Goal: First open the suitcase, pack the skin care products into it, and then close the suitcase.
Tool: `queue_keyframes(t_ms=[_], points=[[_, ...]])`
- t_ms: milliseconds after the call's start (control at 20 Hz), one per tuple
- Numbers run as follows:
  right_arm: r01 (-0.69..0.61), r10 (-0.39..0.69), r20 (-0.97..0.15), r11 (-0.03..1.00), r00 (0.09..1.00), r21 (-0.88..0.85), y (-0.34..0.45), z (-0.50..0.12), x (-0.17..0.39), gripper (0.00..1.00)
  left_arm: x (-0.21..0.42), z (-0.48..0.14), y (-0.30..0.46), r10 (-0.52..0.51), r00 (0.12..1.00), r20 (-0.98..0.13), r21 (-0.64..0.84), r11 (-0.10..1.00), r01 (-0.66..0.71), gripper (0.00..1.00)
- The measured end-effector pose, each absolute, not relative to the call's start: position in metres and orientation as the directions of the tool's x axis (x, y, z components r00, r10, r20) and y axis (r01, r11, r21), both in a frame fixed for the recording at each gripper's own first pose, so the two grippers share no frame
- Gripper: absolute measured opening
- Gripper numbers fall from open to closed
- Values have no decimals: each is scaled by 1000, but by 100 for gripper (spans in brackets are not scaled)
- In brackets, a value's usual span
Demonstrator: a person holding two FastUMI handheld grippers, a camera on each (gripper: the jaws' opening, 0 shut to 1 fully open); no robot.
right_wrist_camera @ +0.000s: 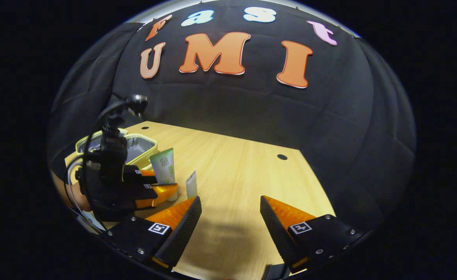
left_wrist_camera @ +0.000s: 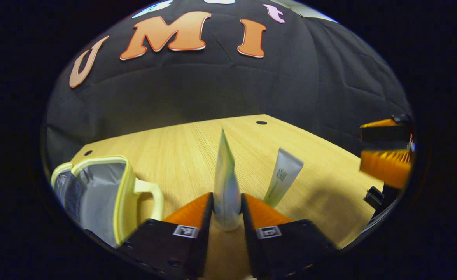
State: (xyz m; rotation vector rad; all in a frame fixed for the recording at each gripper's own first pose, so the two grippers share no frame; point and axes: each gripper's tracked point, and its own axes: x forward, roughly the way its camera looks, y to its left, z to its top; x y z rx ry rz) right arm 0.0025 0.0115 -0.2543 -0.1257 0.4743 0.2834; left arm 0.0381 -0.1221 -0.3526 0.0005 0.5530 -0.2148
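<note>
left tool (left_wrist_camera: 227,210) clamped on green-white skincare tube (left_wrist_camera: 225,182), tube upright above wooden bench (left_wrist_camera: 197,140). yellow-rimmed suitcase (left_wrist_camera: 96,194) open, grey lining showing, left of held tube. second white tube (left_wrist_camera: 284,177) lies on bench just right of held tube. right tool (right_wrist_camera: 230,217) wide open, holding nothing, over bare bench, well right of suitcase (right_wrist_camera: 139,146).

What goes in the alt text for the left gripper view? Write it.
The left hand-held gripper is shut on an upright skincare tube above a wooden table. An open suitcase sits at left; a second tube stands to the right.
</note>
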Motion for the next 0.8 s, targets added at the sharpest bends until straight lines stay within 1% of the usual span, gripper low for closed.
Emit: queue_keyframes(t_ms=[100,150,200,250,400,500,550,600,650,800], points=[[-352,287,-519,936,805,-28,25,-270,7,96,36,-327,-112,-172,839,-516,-54,984,168,35],[-377,306,-559,926,771,-14,29,-281,7,96,33,-315,-106,-156,843,-515,-58,987,148,34],[-398,327,-577,917,748,4,36,-288,8,96,29,-304,-99,-136,845,-518,-54,991,126,34],[-418,350,-584,908,732,20,42,-294,13,96,26,-294,-94,-119,848,-517,-50,993,109,31],[-487,411,-611,872,677,47,61,-311,20,95,19,-263,-82,-62,861,-505,-29,998,55,34],[-503,430,-621,862,655,65,69,-323,29,92,7,-244,-75,-24,870,-492,-17,1000,18,34],[-506,442,-626,858,643,86,72,-328,31,88,2,-235,-70,-4,873,-487,-8,1000,0,34],[-510,451,-631,854,632,100,77,-336,36,86,-3,-226,-65,20,876,-482,3,1000,-21,34],[-514,455,-637,851,622,106,80,-342,41,80,-9,-219,-60,42,876,-481,9,999,-42,34],[-533,476,-656,836,586,130,92,-356,47,66,-30,-204,-45,106,868,-484,28,994,-105,34]])
